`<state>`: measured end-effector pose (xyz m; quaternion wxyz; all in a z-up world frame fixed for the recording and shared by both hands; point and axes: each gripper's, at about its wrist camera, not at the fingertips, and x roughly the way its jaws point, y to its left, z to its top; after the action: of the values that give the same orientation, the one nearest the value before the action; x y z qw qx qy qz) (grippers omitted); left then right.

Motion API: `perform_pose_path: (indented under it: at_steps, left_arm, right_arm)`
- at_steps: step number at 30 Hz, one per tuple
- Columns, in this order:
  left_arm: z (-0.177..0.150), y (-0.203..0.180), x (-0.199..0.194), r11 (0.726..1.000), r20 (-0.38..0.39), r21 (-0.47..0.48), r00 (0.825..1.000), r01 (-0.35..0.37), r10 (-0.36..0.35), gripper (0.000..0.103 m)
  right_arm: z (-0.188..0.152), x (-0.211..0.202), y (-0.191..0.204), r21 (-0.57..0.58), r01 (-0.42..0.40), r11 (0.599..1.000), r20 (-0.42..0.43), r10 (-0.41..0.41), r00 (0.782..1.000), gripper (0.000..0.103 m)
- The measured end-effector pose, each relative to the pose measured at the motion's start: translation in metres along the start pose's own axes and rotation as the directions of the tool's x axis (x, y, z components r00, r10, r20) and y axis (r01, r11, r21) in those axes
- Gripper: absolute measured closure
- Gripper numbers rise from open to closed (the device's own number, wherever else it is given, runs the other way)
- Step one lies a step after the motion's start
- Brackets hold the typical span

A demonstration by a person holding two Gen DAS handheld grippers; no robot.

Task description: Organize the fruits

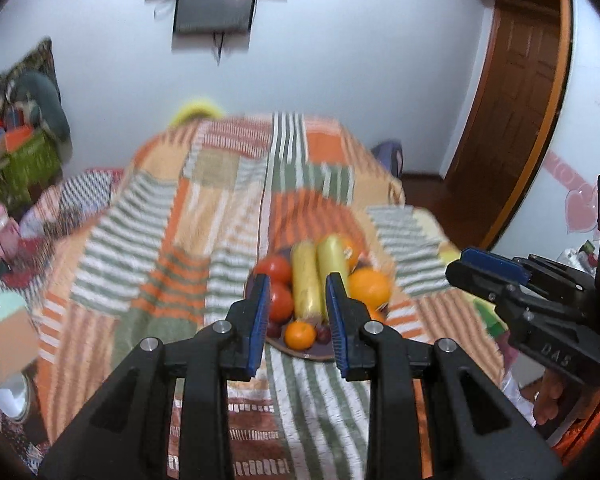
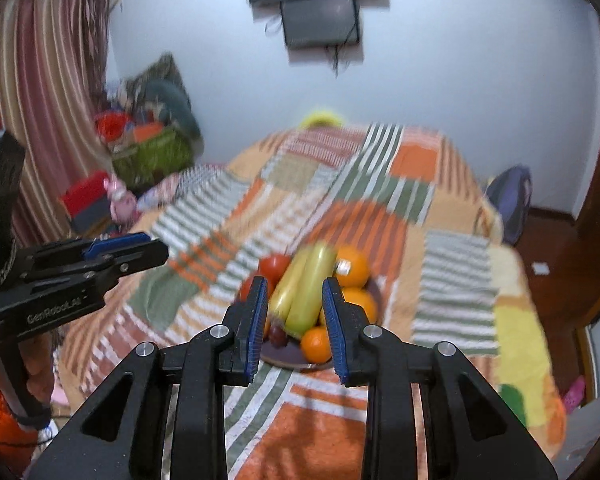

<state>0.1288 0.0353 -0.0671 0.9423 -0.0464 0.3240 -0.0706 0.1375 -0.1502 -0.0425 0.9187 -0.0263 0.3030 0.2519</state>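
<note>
Both the left hand-held gripper (image 1: 296,308) and the right hand-held gripper (image 2: 294,312) hover open and empty, and all fruits (image 1: 308,280) lie together on the plate (image 1: 300,354) just ahead of them on the bed (image 1: 172,216), which fits either a finished gathering or fruits waiting to be sorted.

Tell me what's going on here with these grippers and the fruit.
A person holds two grippers above a bed with a patchwork blanket. Both the left gripper and right gripper are open and holding nothing. Ahead sits a plate piled with bananas, oranges and red fruits.
</note>
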Motion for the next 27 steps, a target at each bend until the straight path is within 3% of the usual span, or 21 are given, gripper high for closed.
perform_pose_path:
  at_steps: [7, 11, 13, 15, 27]
  left_arm:
    - [0.009, -0.027, -0.067, 0.998, 0.167, 0.053, 0.986, -0.033, 0.024, 0.075]
    - [0.009, -0.035, -0.089, 0.998, 0.216, 0.058, 0.976, -0.032, 0.019, 0.066]
    - [0.008, -0.038, -0.099, 0.998, 0.241, 0.055, 0.97, -0.036, 0.021, 0.059]
    - [0.008, -0.039, -0.107, 0.998, 0.264, 0.053, 0.964, -0.041, 0.025, 0.049]
    - [0.004, -0.042, -0.139, 0.996, 0.365, 0.038, 0.929, -0.08, 0.061, 0.013]
  right_arm:
    - [0.012, -0.06, 0.009, -0.002, 0.031, 1.0, 0.179, -0.03, 0.983, 0.077]
    - [0.014, -0.079, 0.014, 0.002, 0.031, 1.0, 0.246, -0.03, 0.969, 0.077]
    - [0.014, -0.085, 0.018, 0.007, 0.028, 1.0, 0.271, -0.028, 0.962, 0.072]
    - [0.013, -0.091, 0.018, 0.008, 0.031, 0.999, 0.292, -0.032, 0.956, 0.059]
    - [0.011, -0.102, 0.025, 0.016, 0.097, 0.995, 0.374, -0.096, 0.922, 0.017]
